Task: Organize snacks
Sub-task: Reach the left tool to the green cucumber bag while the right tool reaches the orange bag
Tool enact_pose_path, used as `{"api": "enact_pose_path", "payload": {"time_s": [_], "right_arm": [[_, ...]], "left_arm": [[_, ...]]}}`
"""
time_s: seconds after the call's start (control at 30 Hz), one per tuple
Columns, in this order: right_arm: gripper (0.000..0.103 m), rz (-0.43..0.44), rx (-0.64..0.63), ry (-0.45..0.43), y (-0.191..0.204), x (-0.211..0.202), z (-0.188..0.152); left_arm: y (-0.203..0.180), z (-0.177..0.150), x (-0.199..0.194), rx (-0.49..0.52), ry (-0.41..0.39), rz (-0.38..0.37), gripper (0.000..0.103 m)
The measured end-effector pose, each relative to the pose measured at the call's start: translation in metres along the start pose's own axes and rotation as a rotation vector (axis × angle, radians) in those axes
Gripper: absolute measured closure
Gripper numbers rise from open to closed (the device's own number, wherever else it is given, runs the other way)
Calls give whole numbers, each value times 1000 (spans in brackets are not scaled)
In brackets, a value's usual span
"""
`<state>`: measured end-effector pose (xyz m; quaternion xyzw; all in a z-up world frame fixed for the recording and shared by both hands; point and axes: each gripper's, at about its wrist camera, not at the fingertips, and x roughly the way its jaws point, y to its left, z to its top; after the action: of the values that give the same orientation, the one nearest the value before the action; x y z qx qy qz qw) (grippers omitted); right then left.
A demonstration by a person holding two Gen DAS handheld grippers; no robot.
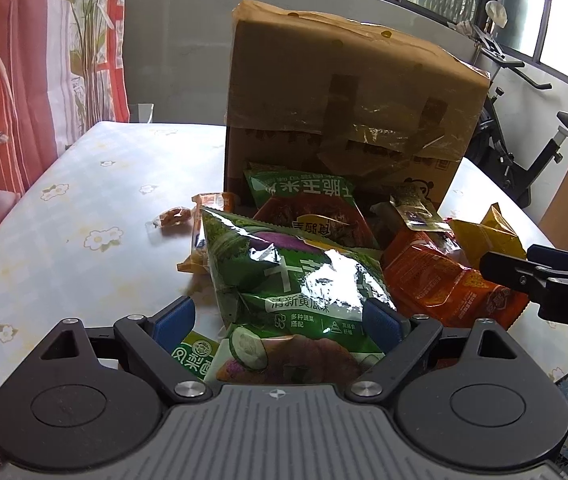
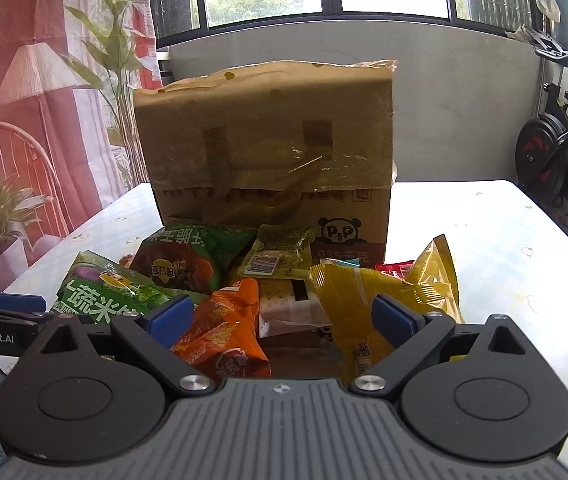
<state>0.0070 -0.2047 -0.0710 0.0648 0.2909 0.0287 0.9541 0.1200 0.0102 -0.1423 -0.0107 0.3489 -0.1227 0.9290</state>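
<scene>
Currently: left gripper [image 1: 277,316] spread wide around green snack bag [image 1: 296,276], not clamped. Right gripper [image 2: 281,314] equally wide, holding nothing, above orange bag [image 2: 223,332]. Snacks heaped before cardboard box [image 2: 267,148] on table [image 1: 83,208].

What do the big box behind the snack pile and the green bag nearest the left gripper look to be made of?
Box: looks like brown corrugated cardboard with a matte face, patched with glossy clear tape that wrinkles and catches the light.

Green bag: probably thin metallized plastic film; it is shiny, with bright glare, sharp creases and a crimped, serrated top seam. It lies between the open fingers of the left gripper.
</scene>
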Motion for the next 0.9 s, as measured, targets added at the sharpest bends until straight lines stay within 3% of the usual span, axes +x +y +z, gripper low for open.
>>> {"api": "enact_pose_path", "payload": {"time_s": [0.5, 0.9], "right_arm": [[11, 85, -8, 73, 4, 17, -9], [12, 104, 12, 96, 3, 19, -10]], "left_arm": [[-3, -7, 13, -30, 45, -59, 10], [1, -11, 17, -74, 55, -99, 12]]}}
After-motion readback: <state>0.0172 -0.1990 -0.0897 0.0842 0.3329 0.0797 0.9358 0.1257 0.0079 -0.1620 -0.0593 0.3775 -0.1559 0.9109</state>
